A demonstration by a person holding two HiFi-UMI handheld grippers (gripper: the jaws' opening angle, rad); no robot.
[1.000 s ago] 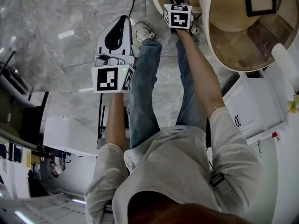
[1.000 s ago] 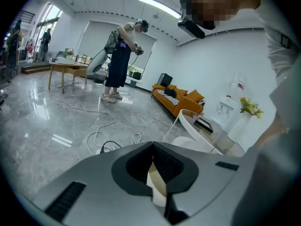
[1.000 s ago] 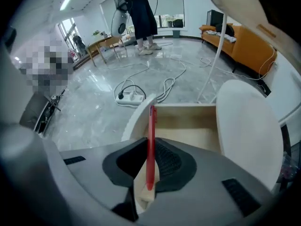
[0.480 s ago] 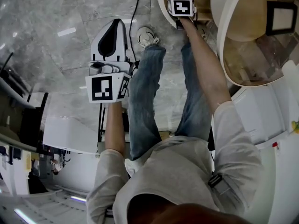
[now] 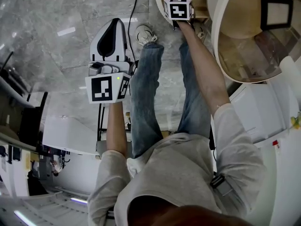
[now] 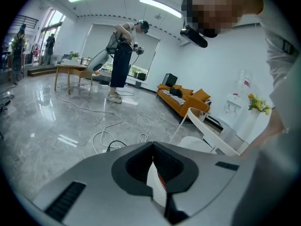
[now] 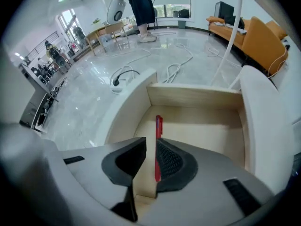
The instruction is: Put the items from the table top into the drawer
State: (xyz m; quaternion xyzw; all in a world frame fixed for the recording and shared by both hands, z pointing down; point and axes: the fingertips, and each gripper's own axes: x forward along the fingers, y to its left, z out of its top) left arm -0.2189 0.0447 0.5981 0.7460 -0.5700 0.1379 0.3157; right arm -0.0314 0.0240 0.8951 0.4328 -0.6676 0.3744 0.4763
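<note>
Over the open wooden drawer [image 7: 202,126], the right tool [image 7: 150,142] points steeply down into it, with its jaws opening. A red pen [image 7: 158,126] stands between them. It lies along the ribbed pad of the right-hand jaw and is clear of the other jaw, with a gap on that side. The pen's far end reaches past the jaw tips above the drawer's pale wooden floor, near the back wall. I cannot tell whether it touches the floor.

In the head view, the drawer's white curved front [image 5: 158,1] is at the top edge, under the right tool's marker cube [image 5: 178,8].

To the left of the drawer in that view and well apart from it, the left tool [image 6: 151,144] is held over the grey marble floor [image 6: 47,126]. Its jaws are pressed together at the tips. A pale sliver with a red edge shows in the slit behind the tips, and I cannot tell what it is. The person's jeans-clad legs [image 5: 146,88] stand between the left tool and the drawer.
</note>
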